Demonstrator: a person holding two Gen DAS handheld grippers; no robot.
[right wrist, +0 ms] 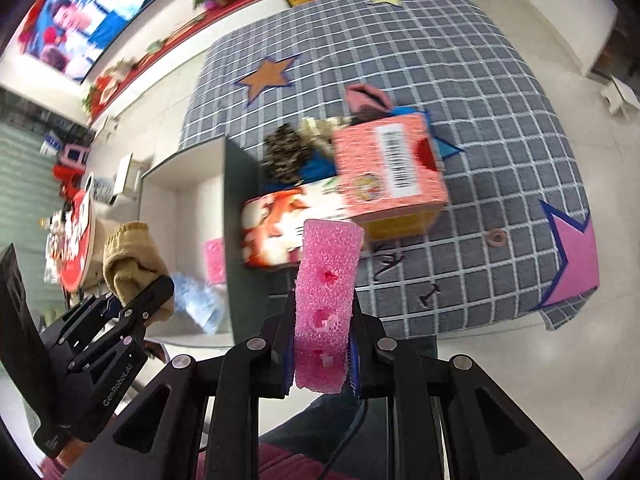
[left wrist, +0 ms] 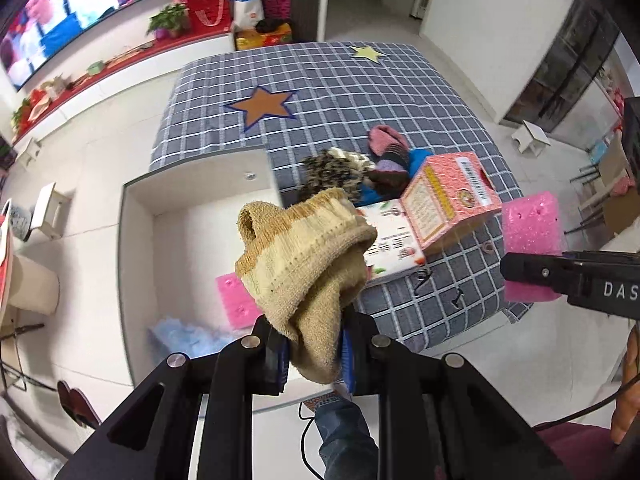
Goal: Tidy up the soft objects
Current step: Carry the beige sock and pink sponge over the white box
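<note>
My left gripper (left wrist: 314, 354) is shut on a beige knit sock (left wrist: 304, 260) and holds it above the white storage box (left wrist: 136, 216) beside the table; it also shows in the right wrist view (right wrist: 132, 256). My right gripper (right wrist: 322, 346) is shut on a pink sponge (right wrist: 326, 300), held upright over the table's near edge; the sponge also shows in the left wrist view (left wrist: 530, 240). Inside the box lie another pink sponge (left wrist: 236, 300) and a pale blue soft thing (left wrist: 188, 338). A pile of socks (left wrist: 384, 164) lies on the checked tablecloth (left wrist: 340, 92).
A pink carton (left wrist: 452, 196) rests on a white printed box (left wrist: 390, 244) at the table's near side. Two black clips (left wrist: 424, 280) and a small ring (left wrist: 488, 247) lie near the edge. A TV, flowers and stools stand around the white tiled floor.
</note>
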